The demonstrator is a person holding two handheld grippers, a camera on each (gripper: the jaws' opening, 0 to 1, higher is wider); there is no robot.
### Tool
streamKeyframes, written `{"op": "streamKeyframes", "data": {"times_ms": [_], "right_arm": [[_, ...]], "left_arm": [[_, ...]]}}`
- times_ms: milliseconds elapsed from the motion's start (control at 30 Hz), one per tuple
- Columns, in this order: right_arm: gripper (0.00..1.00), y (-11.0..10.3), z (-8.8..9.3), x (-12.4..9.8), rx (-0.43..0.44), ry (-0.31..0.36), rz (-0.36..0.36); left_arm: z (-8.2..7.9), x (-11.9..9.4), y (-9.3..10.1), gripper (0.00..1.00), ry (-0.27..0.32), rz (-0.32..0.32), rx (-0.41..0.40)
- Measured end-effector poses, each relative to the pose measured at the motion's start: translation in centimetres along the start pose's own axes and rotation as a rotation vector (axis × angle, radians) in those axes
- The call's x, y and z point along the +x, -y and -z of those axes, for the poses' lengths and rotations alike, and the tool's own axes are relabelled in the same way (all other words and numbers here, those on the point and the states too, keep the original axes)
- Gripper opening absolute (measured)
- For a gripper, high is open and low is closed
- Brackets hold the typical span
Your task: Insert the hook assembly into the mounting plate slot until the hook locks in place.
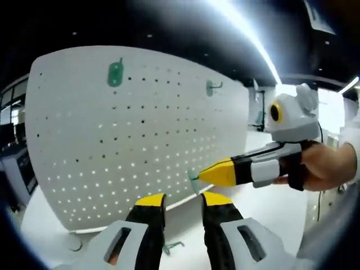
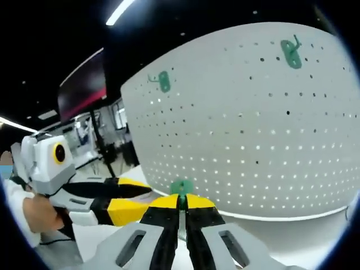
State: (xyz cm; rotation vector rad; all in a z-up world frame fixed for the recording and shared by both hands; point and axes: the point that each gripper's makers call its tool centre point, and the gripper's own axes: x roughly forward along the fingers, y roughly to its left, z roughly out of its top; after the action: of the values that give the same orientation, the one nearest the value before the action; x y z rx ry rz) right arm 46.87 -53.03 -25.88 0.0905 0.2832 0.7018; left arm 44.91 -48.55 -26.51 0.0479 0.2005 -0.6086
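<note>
With two green hooks already hanging on the pegboard (image 2: pixel 270 129), the right hand-held gripper (image 2: pixel 181 203) is pinching another hook (image 2: pixel 181 187) short of the board, uninserted, while the left hand-held gripper (image 1: pixel 183 198) is waiting open

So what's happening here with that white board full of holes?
A person is working with a handheld tool in each hand at an upright white pegboard. The right tool is shut on a small green hook and holds it near the lower part of the board. The left tool is open and holds nothing. Two green hooks already hang high on the board, and another lies on the table.
</note>
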Motion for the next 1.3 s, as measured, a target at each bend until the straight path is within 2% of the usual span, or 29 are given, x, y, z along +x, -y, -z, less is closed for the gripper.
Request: {"op": "streamKeyframes", "data": {"times_ms": [133, 267, 500, 800, 1100, 1300], "right_arm": [[0.0, 0.5, -0.9, -0.3, -0.017, 0.019, 0.017], [0.0, 1.0, -1.8, -0.7, -0.045, 0.035, 0.041], [0.0, 1.7, -4.1, -1.6, -0.108, 0.081, 0.082], [0.0, 3.7, -10.2, -3.5, -0.157, 0.21, 0.166], [0.0, 5.1, -14.4, -4.2, -0.164, 0.297, 0.219], [0.0, 5.7, -16.1, -3.8, -0.183, 0.321, 0.247]], "left_arm": [[-0.2, -0.2, 0.0, 0.31, -0.001, 0.04, -0.008], [-0.5, -0.6, 0.8, 0.31, -0.013, 0.106, -0.003], [-0.9, -0.8, 2.3, 0.31, -0.023, 0.165, 0.037], [-0.9, -0.8, 2.8, 0.28, -0.024, 0.185, 0.041], [-0.5, -0.8, 2.6, 0.27, -0.036, 0.183, 0.048], [-0.4, -0.8, 2.5, 0.27, -0.04, 0.181, 0.05]]}}
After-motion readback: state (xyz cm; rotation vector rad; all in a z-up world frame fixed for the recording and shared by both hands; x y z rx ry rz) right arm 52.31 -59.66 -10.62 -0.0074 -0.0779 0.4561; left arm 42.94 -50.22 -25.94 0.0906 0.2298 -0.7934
